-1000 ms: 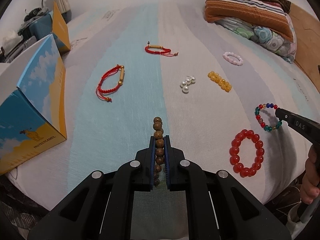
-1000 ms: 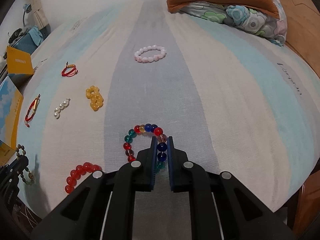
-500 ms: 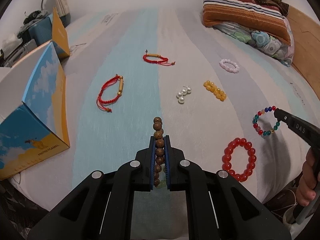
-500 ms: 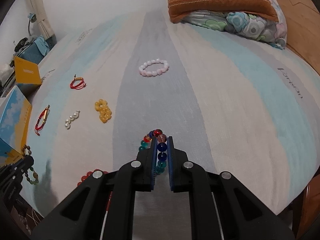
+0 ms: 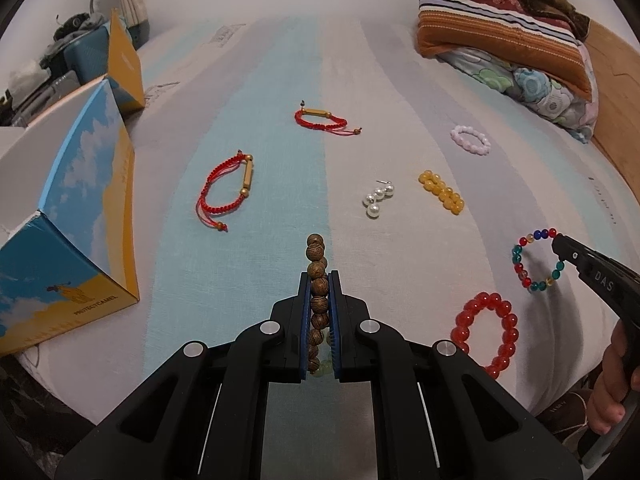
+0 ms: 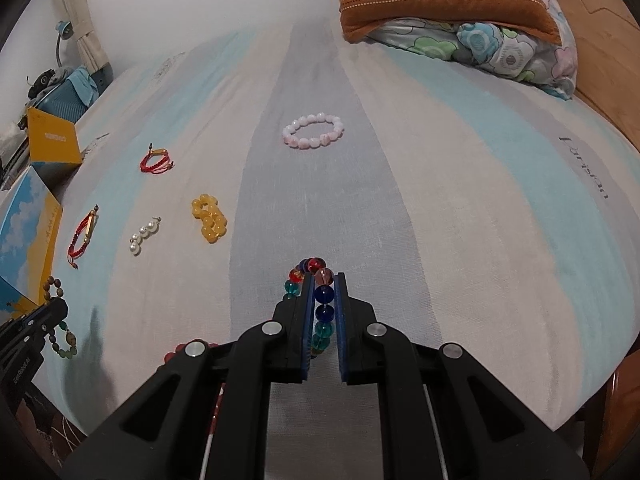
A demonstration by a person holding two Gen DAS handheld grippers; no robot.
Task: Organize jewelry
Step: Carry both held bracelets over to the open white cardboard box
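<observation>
On a striped bed point(image 5: 400, 60), we are holding two bracelets above the sheet: left gripper point(image 5: 319, 280) jaws clenching the wooden bracelet point(image 5: 316, 264), right gripper point(image 6: 323, 280) jaws clenching the multicoloured bracelet point(image 6: 323, 294). Other jewelry is lying scattered.

Bed point(image 5: 280, 80), made up with a sheet in broad pale blue, grey and off-white stripes, one grey stripe bearing dark printed lettering point(image 6: 586, 172) toward its right side. Striped pillow point(image 5: 500, 28) in orange, red and white, stacked on a floral-print pillow point(image 5: 536, 84) at the far right of the bed, beside a wooden surround point(image 6: 600, 40). Open cardboard box point(image 5: 76, 216) printed with blue sky, clouds and yellow on the left edge of the bed; behind it a cluttered teal case point(image 6: 68, 96), a blue lamp point(image 6: 64, 32) and a tied cream curtain point(image 5: 130, 4) against the white wall.
</observation>
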